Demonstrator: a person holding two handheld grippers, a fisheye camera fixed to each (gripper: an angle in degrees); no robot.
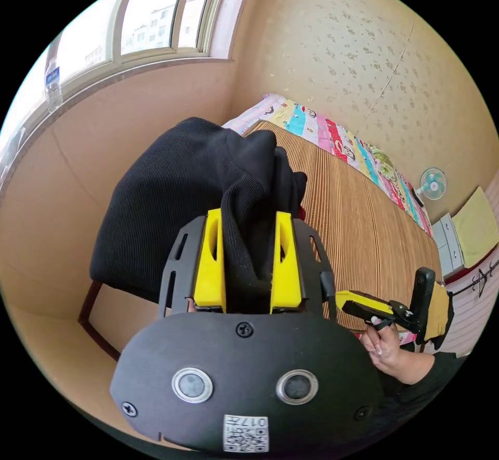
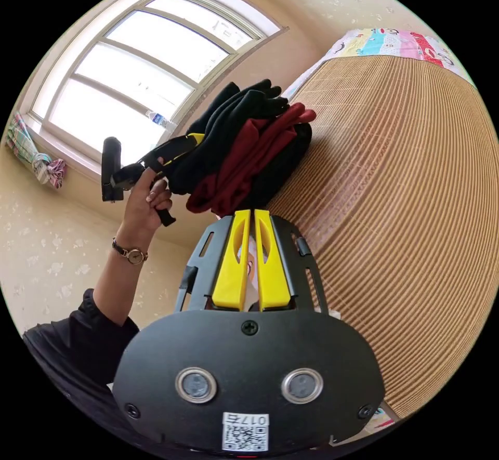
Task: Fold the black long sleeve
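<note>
A bamboo mat (image 1: pixel 364 221) covers the bed. The left gripper (image 1: pixel 248 260) clamps the black long sleeve (image 1: pixel 171 195), lifted; the right gripper (image 2: pixel 248 262) looks closed, empty. The red garment (image 2: pixel 249 163) may snag and drag along.
</note>
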